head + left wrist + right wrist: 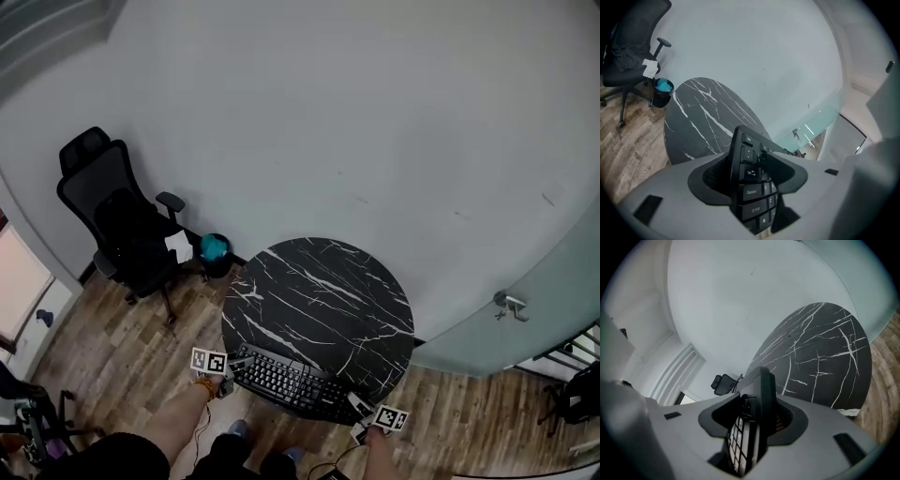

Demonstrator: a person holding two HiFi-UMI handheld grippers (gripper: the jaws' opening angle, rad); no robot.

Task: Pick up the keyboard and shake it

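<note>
Our left tongs [749,177] stand wide around the left end of the keyboard [751,154]. The Tab and Shift keys sit between the jaws, with slack showing on one side. Our right tongs [752,422] are narrower but likewise loose around the other end, which stands edge-on in their gap. Neither pair looks clamped.

In the head view the keyboard lies along the near rim of the round, black, marble-patterned bench [319,291], with one pair of tongs at each end.

We judge that a firm grip matters most here. Both pairs should close together on the solid frame, not the keycaps. They should sit deep enough that shaking cannot work an end free. Then we lift level, clear of the rim.
</note>
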